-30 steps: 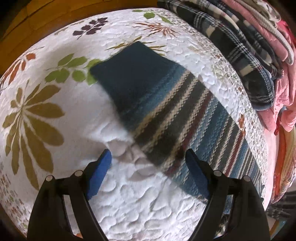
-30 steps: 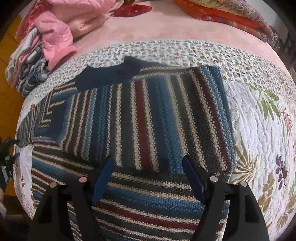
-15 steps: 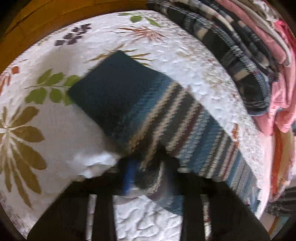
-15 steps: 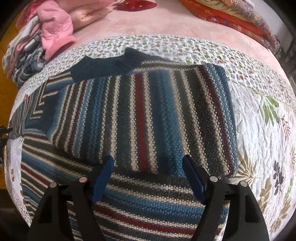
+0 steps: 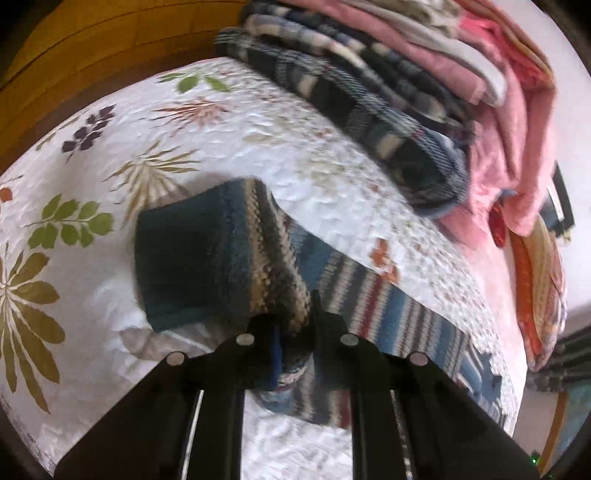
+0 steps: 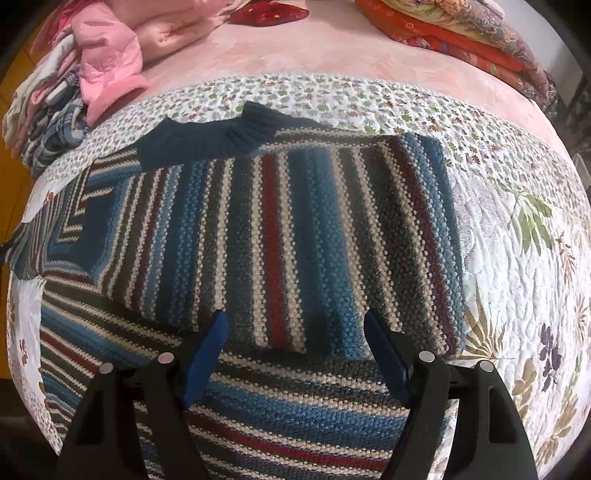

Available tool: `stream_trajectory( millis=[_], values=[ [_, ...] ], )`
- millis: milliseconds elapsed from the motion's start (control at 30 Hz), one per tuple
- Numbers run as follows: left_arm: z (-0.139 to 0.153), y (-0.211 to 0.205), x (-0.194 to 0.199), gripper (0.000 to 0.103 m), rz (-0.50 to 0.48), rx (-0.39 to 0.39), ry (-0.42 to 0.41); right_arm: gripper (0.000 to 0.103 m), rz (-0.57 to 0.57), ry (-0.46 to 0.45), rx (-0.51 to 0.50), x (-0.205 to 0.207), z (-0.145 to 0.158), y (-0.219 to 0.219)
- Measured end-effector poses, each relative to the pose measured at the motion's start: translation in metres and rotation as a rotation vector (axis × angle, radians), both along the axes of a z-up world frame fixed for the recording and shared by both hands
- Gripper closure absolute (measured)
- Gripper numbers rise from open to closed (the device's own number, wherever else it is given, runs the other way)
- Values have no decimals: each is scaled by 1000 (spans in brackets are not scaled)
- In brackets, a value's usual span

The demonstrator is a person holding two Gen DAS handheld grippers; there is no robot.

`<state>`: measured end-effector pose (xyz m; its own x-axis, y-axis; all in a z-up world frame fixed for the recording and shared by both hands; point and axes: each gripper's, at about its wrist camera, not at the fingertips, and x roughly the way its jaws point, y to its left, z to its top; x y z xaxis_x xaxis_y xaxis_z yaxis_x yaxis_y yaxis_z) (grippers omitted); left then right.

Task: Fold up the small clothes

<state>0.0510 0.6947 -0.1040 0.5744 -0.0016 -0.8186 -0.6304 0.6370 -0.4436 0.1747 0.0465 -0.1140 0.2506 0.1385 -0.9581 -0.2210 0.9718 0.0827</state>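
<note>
A knitted sweater [image 6: 280, 236] striped in blue, dark grey, cream and red lies on a floral quilt [image 6: 524, 266], one side folded over its body, the dark blue collar [image 6: 221, 136] at the far edge. My right gripper [image 6: 295, 332] hovers open just above the folded edge, with nothing between its blue pads. In the left wrist view, the sweater's sleeve [image 5: 236, 258] with its dark blue cuff [image 5: 173, 254] is lifted off the quilt [image 5: 110, 155]. My left gripper [image 5: 293, 332] is shut on that sleeve, which bunches between the fingers.
A pile of pink and plaid clothes [image 5: 424, 85] lies beyond the sleeve, also seen at the far left as the clothes pile [image 6: 74, 81]. Folded orange patterned bedding [image 6: 461, 33] sits at the far right. A wooden surface [image 5: 92, 51] borders the bed.
My left gripper moved onto the sleeve, shut on it and raised it, so the cuff now hangs folded toward me. The right gripper stayed open and almost still.
</note>
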Motion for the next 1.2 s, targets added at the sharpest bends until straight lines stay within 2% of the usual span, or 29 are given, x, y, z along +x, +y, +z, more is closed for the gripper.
stream_trajectory(
  millis=[333, 567, 900, 1067, 1200],
  values=[
    [31, -103, 37, 92, -232, -19, -71, 26, -13, -10, 7, 2, 7, -3],
    [34, -172, 60, 92, -340, -60, -88, 26, -39, -11, 28, 5, 11, -11],
    [23, -250, 80, 92, -449, -86, -110, 26, -31, -22, 29, 4, 15, -11],
    [7, -297, 86, 92, -529, -111, -106, 26, -25, -18, 26, 3, 14, -10],
    [-13, -321, 91, 91, -537, -143, -91, 26, -16, -16, 21, 2, 12, -7]
  ],
)
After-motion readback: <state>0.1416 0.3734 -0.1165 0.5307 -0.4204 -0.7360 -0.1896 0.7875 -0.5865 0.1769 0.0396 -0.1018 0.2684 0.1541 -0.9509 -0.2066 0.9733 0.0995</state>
